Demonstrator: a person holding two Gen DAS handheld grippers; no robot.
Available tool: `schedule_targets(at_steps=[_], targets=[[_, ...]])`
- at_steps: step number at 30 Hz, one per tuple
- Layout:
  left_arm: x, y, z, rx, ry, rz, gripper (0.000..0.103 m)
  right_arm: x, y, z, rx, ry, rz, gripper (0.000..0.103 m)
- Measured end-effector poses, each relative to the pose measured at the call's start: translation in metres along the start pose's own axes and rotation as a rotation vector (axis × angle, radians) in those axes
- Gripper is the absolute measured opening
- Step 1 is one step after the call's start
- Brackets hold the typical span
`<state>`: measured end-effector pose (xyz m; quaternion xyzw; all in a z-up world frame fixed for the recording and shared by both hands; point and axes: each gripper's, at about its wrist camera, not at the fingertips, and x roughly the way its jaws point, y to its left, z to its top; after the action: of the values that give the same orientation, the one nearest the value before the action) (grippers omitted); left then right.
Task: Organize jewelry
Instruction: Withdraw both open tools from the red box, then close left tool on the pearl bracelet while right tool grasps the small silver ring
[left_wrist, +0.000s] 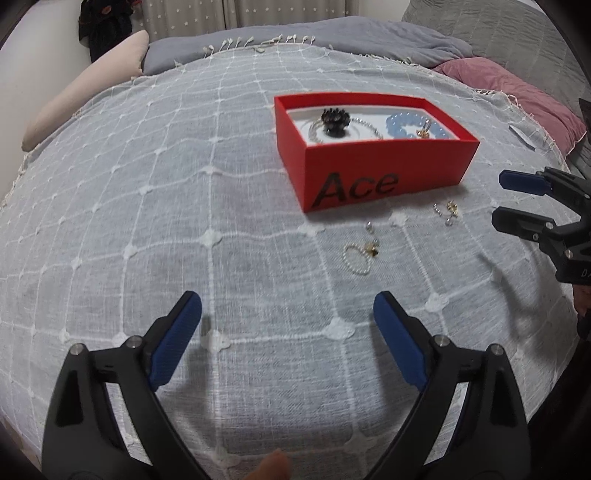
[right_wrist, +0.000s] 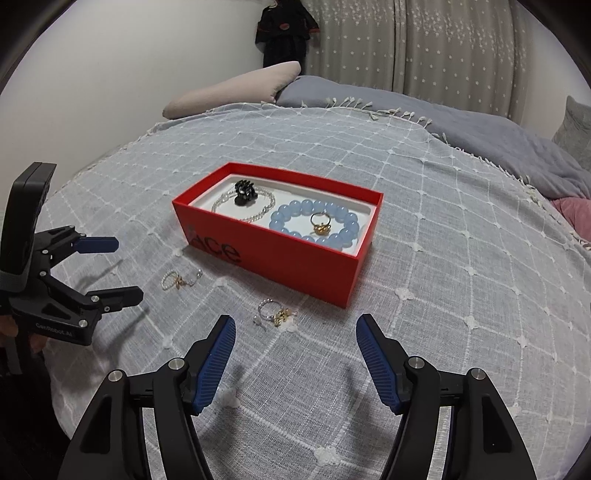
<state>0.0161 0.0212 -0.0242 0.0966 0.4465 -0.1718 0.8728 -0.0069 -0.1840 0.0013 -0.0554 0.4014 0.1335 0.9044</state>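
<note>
On the bed, over a grey checked throw (right_wrist: 424, 229) with white tassels, one red box (right_wrist: 295, 266) is set, lidless, marked "Ace" in black on one side wall. Inside, on a white liner, four pieces are counted: one black claw clip (right_wrist: 244, 192), one silver chain (right_wrist: 258, 210) lying under and around the clip, one blue bead bracelet (right_wrist: 314, 225), and one gold ring (right_wrist: 320, 224) resting within the bracelet's loop.

Outside the box, on the throw just beside the lettered wall, two small pieces are recorded. One pearl loop (left_wrist: 360, 256) with a gold charm and short chain lies nearer the left gripper. One silver-and-gold cluster (right_wrist: 275, 314), too small for its parts to be told apart, lies just ahead of the right gripper. The two pieces are apart from each other and touch neither the box nor any fingers.

The left gripper (left_wrist: 288, 310) is held above bare throw, its blue-padded fingers spread wide with nothing between them. The right gripper (right_wrist: 295, 332) is likewise held with fingers spread and empty, the cluster lying just beyond its left fingertip. Each gripper is seen side-on in the other's view, fingers parted.

Surroundings: one beige pillow (right_wrist: 236, 88) against the wall, one grey duvet (right_wrist: 461, 114) bunched beyond the throw, one pink pillow (left_wrist: 517, 96), a star-patterned curtain (right_wrist: 424, 40), and one dark garment (right_wrist: 286, 33) hanging on the wall. Nothing stands between either gripper and the loose pieces.
</note>
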Motion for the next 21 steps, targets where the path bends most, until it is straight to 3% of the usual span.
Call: schedule_targets(at_steps=[4,11,21], targets=[[0.007,0.005,-0.006,-0.012,0.031,-0.024,0.095,0.01,0.004,-0.007,-0.004,0.032,0.023,0.072],[0.012,0.004,-0.012,-0.007,0.013,-0.008,0.103,0.029,0.01,-0.013,-0.041,0.097,0.03,0.073],[0.016,0.006,-0.007,-0.031,0.068,-0.014,0.103,0.037,0.01,-0.011,-0.041,0.086,0.079,0.073]])
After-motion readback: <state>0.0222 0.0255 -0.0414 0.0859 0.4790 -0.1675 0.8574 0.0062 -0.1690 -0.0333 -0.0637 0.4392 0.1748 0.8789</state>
